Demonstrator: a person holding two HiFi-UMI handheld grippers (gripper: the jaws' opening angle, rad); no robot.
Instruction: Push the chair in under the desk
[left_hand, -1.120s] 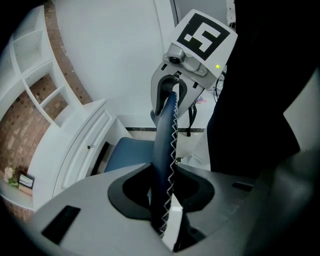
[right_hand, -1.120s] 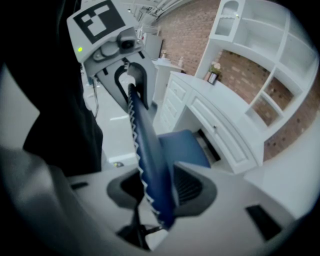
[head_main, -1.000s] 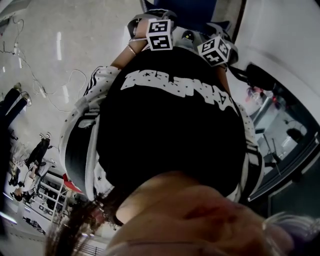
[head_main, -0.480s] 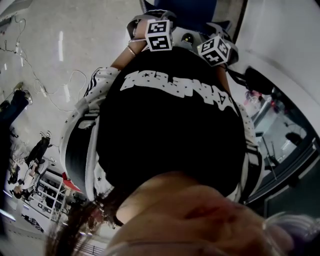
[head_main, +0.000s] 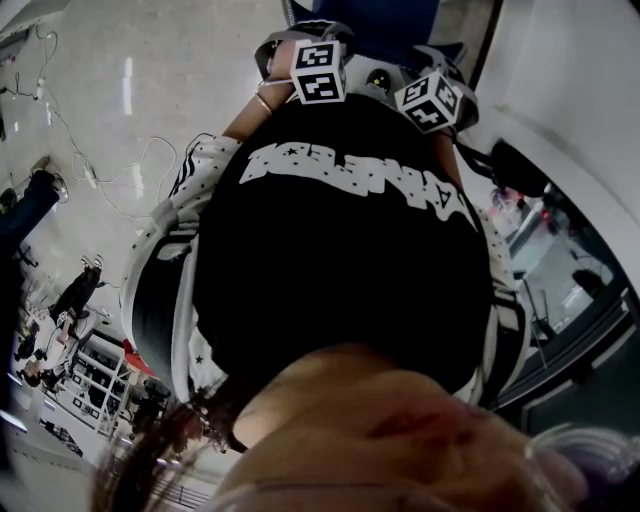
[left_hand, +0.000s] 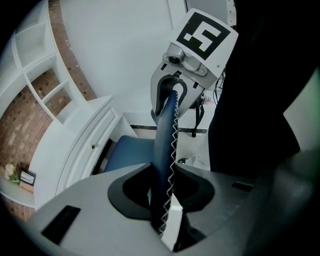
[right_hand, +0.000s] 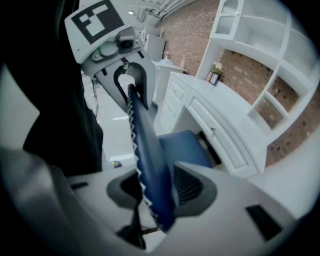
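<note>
My left gripper (left_hand: 162, 192) is clenched on the top rim of the chair's blue backrest (left_hand: 165, 135), with the padded edge and its white zigzag stitching pinched upright between the jaws. Farther right along the same rim, my right gripper (right_hand: 156, 192) is clamped on the backrest as well, and the head view shows the two marker cubes (head_main: 318, 68) side by side over it. Beyond the backrest the blue seat (right_hand: 184, 146) lies with its far edge at the front edge of the white bench (right_hand: 225, 100), beside the dark gap (right_hand: 210, 146) under the drawers (right_hand: 222, 137).
</note>
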